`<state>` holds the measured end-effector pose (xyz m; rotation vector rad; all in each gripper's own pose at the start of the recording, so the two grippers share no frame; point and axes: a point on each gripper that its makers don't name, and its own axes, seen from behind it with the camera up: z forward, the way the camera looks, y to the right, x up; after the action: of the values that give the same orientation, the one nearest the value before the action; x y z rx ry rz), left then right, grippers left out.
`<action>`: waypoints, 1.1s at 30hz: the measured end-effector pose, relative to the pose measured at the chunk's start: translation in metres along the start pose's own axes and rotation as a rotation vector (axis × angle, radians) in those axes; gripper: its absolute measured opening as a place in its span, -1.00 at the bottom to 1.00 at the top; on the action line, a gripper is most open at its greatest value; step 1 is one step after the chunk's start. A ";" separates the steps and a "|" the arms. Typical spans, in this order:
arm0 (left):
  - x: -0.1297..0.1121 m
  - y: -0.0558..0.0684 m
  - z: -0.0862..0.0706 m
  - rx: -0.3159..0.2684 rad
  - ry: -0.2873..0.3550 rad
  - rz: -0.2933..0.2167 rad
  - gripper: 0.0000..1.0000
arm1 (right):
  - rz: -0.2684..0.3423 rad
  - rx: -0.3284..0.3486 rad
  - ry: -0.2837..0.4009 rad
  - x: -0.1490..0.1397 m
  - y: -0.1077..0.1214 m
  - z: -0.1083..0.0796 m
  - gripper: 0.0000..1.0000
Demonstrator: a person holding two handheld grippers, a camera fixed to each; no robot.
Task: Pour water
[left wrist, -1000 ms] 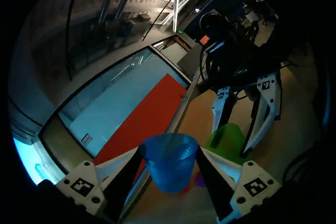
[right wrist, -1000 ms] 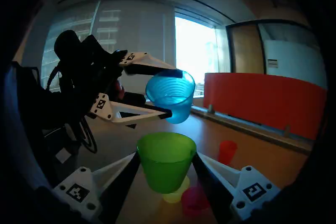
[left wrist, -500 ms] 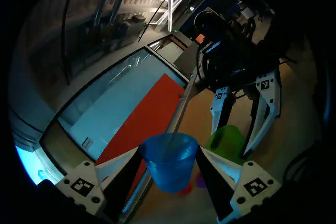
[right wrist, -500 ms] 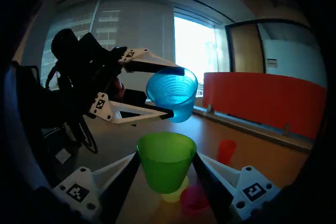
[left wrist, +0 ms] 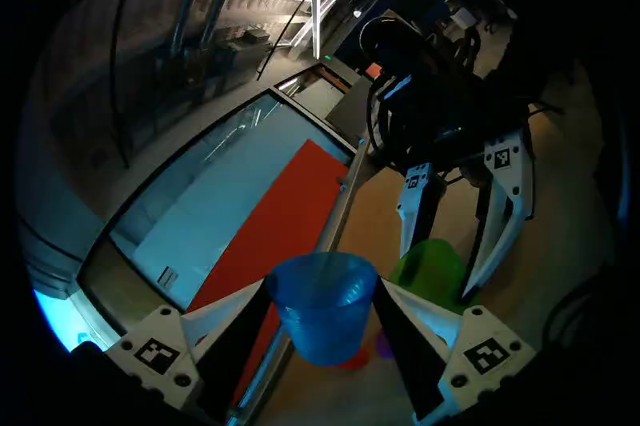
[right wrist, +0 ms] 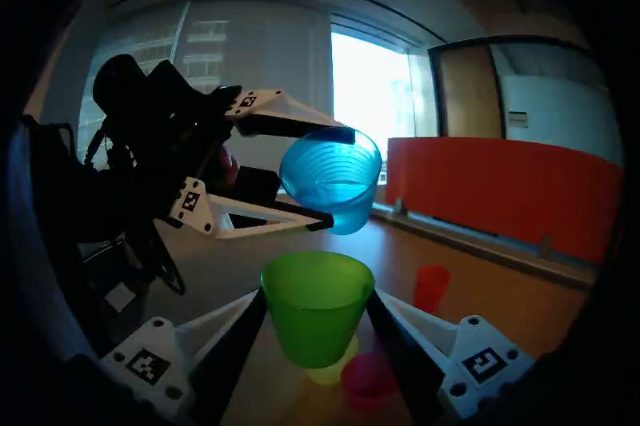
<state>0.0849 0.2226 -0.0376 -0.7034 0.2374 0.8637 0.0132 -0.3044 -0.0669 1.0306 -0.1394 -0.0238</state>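
My left gripper [left wrist: 322, 310] is shut on a translucent blue cup [left wrist: 323, 314], tilted over on its side. In the right gripper view that blue cup [right wrist: 332, 178] hangs above and just behind a green cup [right wrist: 317, 304], its mouth tipped toward the camera, with a little water low inside. My right gripper [right wrist: 317, 310] is shut on the green cup, which stands upright. The left gripper view shows the green cup [left wrist: 432, 270] between the other gripper's white fingers [left wrist: 498, 218], lower and to the right of the blue cup.
On the wooden table [right wrist: 496, 298] stand a small red cup [right wrist: 431, 287], a yellow cup [right wrist: 336, 370] and a pink cup [right wrist: 366, 378] below the green one. An orange partition [right wrist: 512, 186] runs along the table's far edge. A bright window [right wrist: 368, 98] lies behind.
The blue cup has tipped further, its mouth turning more toward the green cup, and it has shifted slightly right. The green cup has stayed put.
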 end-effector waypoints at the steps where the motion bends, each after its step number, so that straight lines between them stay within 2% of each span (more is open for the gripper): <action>1: 0.000 0.000 0.000 0.000 -0.001 0.004 0.75 | -0.001 0.000 0.000 0.000 0.000 0.000 0.82; 33: 0.003 -0.001 0.000 0.004 -0.013 0.113 0.75 | -0.007 0.004 0.000 -0.001 -0.003 -0.003 0.82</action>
<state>0.0876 0.2243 -0.0382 -0.6858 0.2691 0.9750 0.0131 -0.3031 -0.0708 1.0347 -0.1358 -0.0294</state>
